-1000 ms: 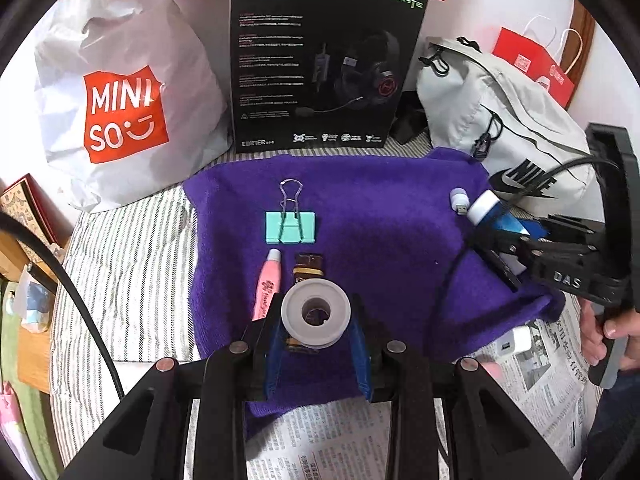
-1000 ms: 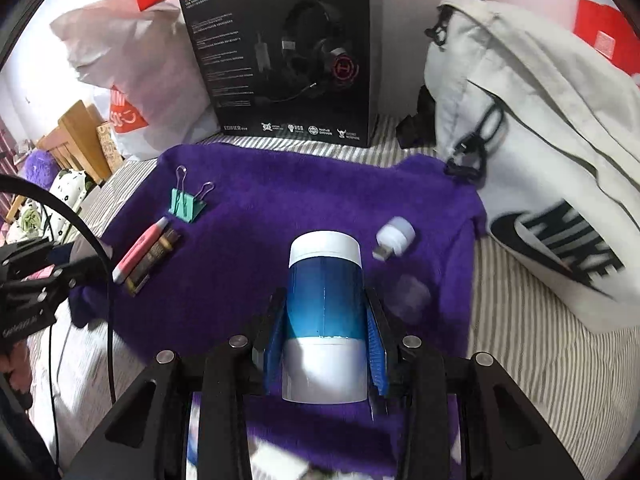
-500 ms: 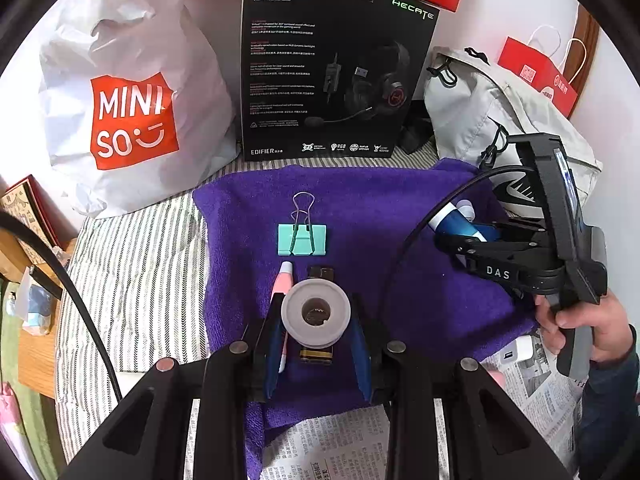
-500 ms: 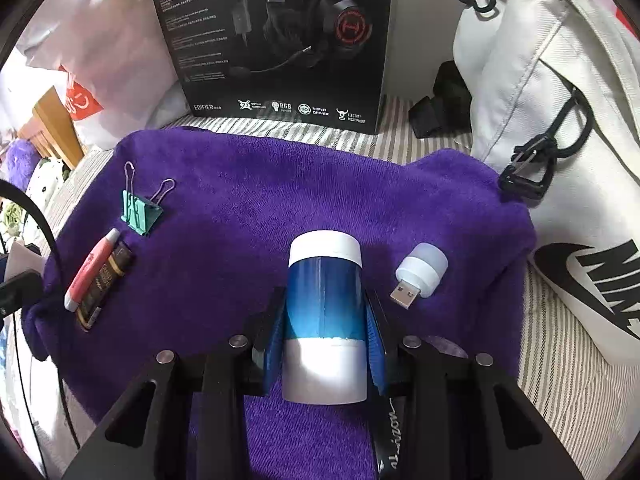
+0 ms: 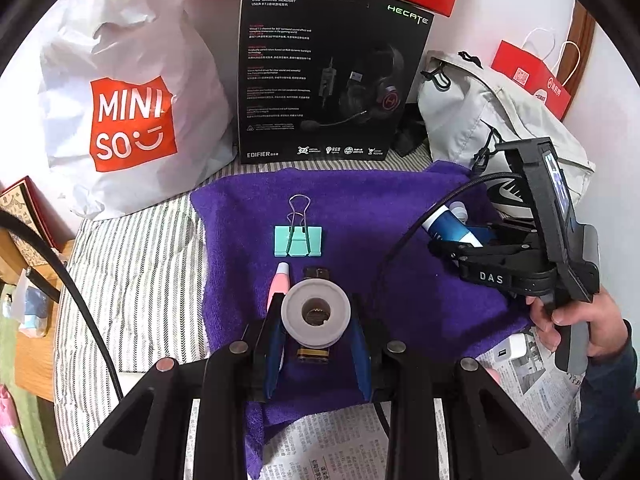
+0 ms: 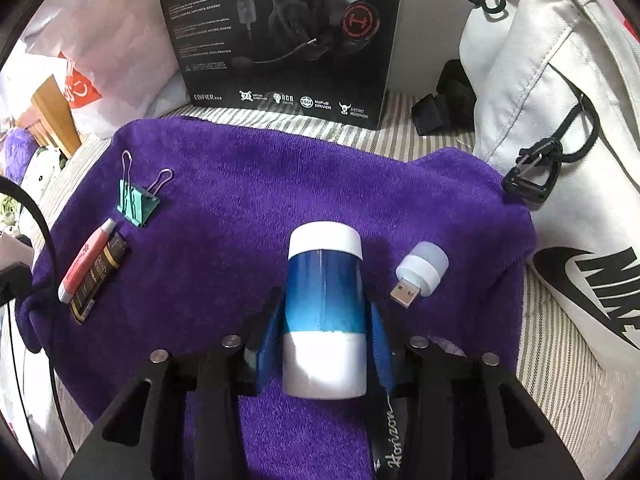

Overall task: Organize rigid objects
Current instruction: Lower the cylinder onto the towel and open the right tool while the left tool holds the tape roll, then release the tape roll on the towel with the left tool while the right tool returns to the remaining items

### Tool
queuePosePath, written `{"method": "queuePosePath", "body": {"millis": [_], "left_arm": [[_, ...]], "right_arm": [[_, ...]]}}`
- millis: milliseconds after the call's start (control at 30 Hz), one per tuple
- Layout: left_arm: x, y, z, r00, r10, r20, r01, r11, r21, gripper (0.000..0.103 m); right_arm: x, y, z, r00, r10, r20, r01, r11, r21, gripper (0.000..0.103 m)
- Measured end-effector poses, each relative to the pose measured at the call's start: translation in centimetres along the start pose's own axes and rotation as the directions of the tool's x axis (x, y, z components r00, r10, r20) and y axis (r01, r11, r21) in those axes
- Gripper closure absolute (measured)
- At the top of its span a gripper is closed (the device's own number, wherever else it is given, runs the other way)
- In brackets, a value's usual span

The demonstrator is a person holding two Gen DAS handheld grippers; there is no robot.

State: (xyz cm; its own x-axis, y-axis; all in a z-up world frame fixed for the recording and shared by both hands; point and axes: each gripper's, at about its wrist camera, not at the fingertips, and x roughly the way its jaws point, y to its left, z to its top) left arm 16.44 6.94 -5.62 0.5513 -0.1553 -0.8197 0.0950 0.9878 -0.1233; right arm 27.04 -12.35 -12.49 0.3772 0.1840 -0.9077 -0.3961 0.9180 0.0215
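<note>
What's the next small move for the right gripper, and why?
Probably lift the right gripper straight back off the blue-and-white bottle. The bottle lies on the purple towel beside the small USB light, and the jaws have just been opening, with gaps showing on both sides of the bottle between them, so it looks released.

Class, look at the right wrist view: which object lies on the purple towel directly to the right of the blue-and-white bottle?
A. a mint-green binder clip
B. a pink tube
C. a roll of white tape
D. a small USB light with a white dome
D: the USB light lies on the purple towel just right of the blue-and-white bottle, while the binder clip and pink tube lie far to its left.
</note>
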Motion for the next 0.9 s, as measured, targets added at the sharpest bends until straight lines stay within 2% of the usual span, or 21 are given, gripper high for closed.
{"method": "queuePosePath", "body": {"millis": [67, 267, 467, 900], "left_arm": [[-0.1, 0.1, -0.1, 1.000, 0.002, 0.000, -0.002, 1.000, -0.007, 0.075], [-0.2, -0.2, -0.4, 1.000, -0.004, -0.006, 0.004, 1.000, -0.018, 0.075], [-0.3, -0.9, -0.6, 1.000, -0.010, -0.011, 0.010, 1.000, -0.013, 0.075], [1.3, -1.4, -0.9, 0.998, -0.041, -0.047, 0.041, 0.999, -0.015, 0.075]], "right_arm": [[-0.2, 0.1, -0.3, 1.000, 0.005, -0.005, -0.005, 1.000, -0.008, 0.053], [-1.4, 0.5, -1.5, 1.000, -0.014, 0.003, 0.014, 0.999, -0.037, 0.053], [-4.2, 0.5, -2.8, 0.999, -0.022, 0.045, 0.024, 0.999, -0.041, 0.051], [-8.9, -1.0, -6.6, 0.995, -0.009, 0.099, 0.008, 1.000, 0.016, 0.051]]}}
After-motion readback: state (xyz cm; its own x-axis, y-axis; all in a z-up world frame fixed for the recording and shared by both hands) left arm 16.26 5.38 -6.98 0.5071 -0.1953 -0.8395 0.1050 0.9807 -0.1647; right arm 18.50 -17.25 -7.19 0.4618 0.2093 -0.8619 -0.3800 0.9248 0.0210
